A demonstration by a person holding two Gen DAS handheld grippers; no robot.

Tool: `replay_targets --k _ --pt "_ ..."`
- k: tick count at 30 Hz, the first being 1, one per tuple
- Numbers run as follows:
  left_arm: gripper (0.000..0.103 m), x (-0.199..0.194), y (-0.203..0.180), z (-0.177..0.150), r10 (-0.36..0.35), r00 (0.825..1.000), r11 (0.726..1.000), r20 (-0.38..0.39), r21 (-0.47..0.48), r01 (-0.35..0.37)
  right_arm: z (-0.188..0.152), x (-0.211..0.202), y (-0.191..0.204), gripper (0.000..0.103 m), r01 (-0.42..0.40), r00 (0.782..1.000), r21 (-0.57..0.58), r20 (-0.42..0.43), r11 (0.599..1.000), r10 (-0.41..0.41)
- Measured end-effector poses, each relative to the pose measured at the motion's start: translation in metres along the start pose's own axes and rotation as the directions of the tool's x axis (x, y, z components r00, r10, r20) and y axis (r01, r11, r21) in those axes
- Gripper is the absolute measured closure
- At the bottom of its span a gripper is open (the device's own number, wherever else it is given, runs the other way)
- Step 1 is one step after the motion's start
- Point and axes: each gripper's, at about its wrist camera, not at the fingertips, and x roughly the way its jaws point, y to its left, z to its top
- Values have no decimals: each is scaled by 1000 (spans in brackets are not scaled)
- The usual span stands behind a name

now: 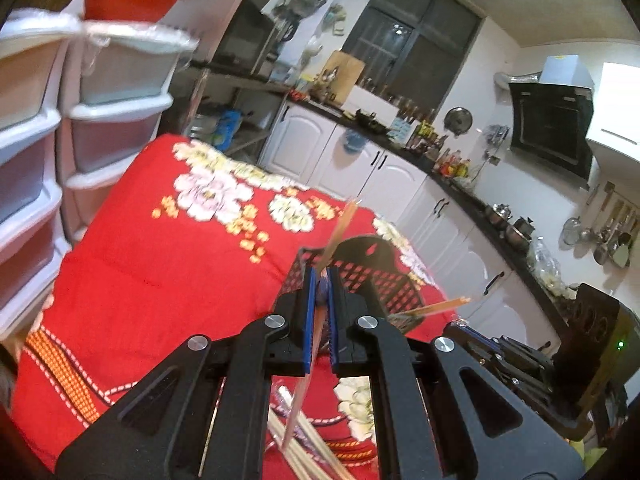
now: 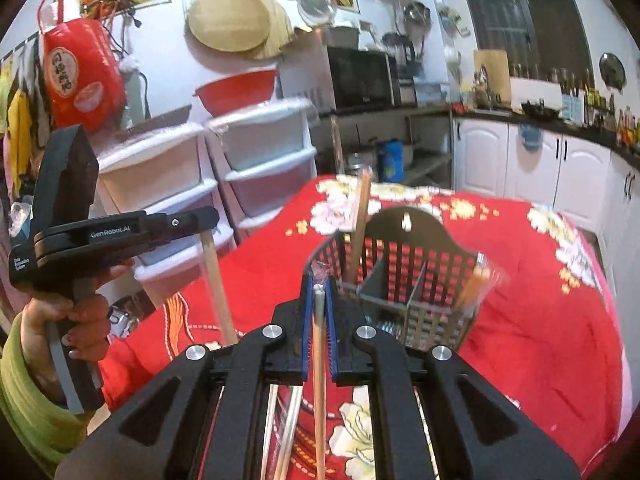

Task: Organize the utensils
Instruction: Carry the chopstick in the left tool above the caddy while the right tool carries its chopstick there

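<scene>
Both grippers clamped on chopsticks above the red floral table.

The left gripper (image 1: 320, 280) has its blue pads closed on a wrapped chopstick (image 1: 338, 232) that sticks out toward 1 o'clock, the black slotted utensil holder (image 1: 360, 272) just beyond it at 1 o'clock. The right gripper (image 2: 319, 292) pinches a pale chopstick (image 2: 319, 360) running straight along its fingers; its holder (image 2: 404, 280) lies at 1 o'clock on the table (image 2: 520, 320), with more chopsticks (image 2: 280, 420) lying loose at 6 o'clock.
</scene>
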Motion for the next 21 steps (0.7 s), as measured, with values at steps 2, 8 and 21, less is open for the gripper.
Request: replay_targets --k 2,8,21 --pt "102 -3 -7 7 -12 1000 1000 16 13 12 8 -7 2 96 0 1000 -8 24 1000 0" --pt "102 -7 -25 26 -39 998 998 52 51 36 28 -17 4 97 -4 997 -20 83 1000 6" --pt "102 3 -54 63 -65 992 994 106 95 55 80 -39 -6 97 26 978 -37 207 999 -18"
